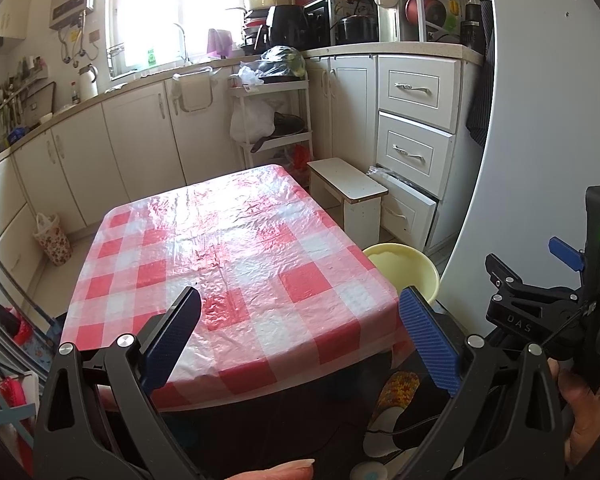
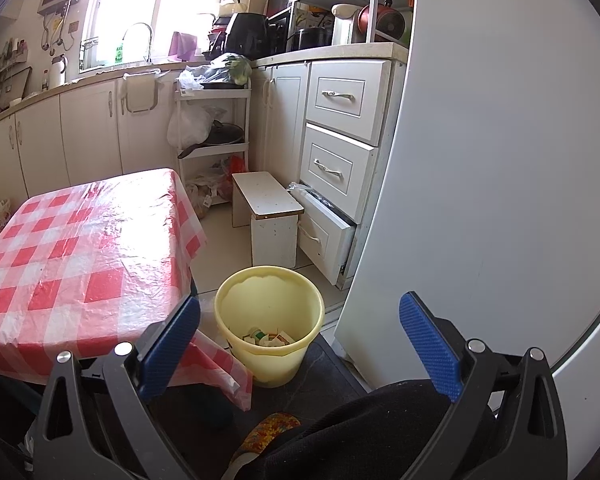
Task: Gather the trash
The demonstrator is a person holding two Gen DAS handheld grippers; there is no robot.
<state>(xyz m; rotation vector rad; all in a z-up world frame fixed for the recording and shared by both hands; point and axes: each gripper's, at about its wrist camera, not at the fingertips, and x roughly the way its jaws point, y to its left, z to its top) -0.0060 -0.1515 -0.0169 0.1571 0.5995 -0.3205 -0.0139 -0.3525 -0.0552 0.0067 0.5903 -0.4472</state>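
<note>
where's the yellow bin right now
The yellow bin stands on the floor, centre of the right wrist view, between the checked table and the white fridge, before the small stool.

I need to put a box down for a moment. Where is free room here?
The checked tablecloth is bare from edge to edge. The white stool top is also free. The floor is tight between the table, the yellow bucket holding trash, and the half-open bottom drawer. The shelf cart is crowded.
</note>
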